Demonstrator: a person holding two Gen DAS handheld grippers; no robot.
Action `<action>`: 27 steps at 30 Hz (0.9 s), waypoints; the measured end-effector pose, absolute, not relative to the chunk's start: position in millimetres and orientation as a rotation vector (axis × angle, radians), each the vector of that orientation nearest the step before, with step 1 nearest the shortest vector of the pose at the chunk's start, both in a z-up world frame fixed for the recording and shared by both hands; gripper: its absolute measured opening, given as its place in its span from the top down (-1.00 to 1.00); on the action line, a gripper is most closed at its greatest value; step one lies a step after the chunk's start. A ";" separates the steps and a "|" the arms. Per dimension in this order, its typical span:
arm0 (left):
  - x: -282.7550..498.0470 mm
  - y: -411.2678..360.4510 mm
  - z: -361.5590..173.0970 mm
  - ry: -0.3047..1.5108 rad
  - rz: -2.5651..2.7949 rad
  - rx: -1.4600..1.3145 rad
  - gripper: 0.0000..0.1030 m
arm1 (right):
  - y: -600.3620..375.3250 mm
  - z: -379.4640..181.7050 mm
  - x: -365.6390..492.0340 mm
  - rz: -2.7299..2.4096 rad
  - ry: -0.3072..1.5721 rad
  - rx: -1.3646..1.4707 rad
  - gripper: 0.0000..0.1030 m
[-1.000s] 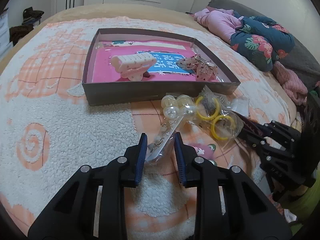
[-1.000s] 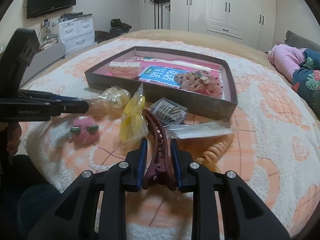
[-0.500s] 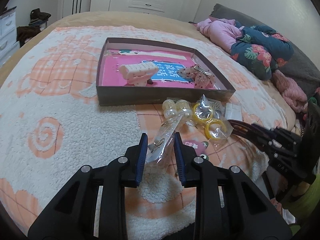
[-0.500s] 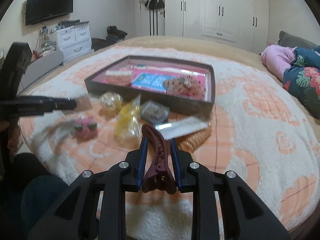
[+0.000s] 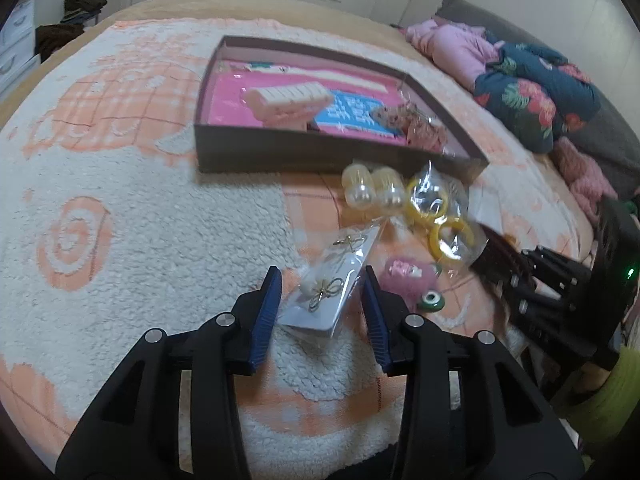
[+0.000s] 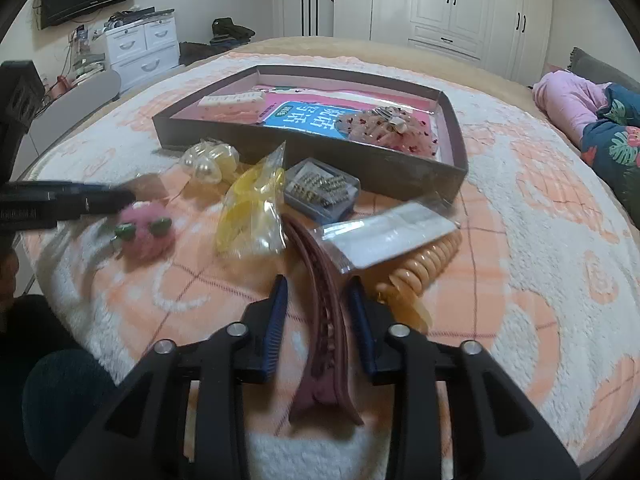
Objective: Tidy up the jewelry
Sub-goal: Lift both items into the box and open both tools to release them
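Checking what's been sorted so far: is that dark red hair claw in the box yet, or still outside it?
Outside. The dark red hair claw sits between the right gripper's pads over the blanket, short of the box.

Left wrist view: looks forward and down along its own fingers, close over the blanket [image 5: 152,216], facing the brown box [image 5: 328,152] from its near-left corner. Right wrist view: same downward tilt, close, facing the brown box [image 6: 360,168] from its near-right side. Shared: box, yellow-ring bag [image 5: 444,220] [image 6: 252,216], pink pompom [image 5: 404,276] [image 6: 146,232] near the box; each view catches the other gripper at its edge.
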State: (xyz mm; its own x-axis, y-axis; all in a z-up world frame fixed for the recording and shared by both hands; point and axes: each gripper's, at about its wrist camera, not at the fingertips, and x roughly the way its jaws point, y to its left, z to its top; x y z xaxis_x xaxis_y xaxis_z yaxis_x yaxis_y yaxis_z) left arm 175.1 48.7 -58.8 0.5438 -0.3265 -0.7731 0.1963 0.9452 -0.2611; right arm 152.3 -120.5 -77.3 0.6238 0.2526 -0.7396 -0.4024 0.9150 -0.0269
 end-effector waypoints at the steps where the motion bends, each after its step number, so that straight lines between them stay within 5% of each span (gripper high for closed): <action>1: 175.1 46.7 -58.0 0.945 -0.312 -0.139 0.44 | -119.9 -75.9 150.4 0.381 0.803 -0.207 0.73; 6: 170.3 42.0 -52.3 0.913 -0.317 -0.102 0.60 | -126.3 -61.3 140.0 0.396 0.741 -0.194 0.74; 27: 201.3 19.8 19.5 0.708 -0.357 -0.126 0.61 | -178.8 -6.1 173.2 0.309 0.646 -0.051 0.74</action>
State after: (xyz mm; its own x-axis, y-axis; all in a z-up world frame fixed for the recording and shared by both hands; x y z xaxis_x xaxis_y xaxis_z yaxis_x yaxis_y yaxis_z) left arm 201.3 19.8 19.5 0.7022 -0.3624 -0.6129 0.2776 0.9320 -0.2331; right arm 173.2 -178.8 -6.1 0.7544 0.2673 -0.5995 -0.2991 0.9530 0.0485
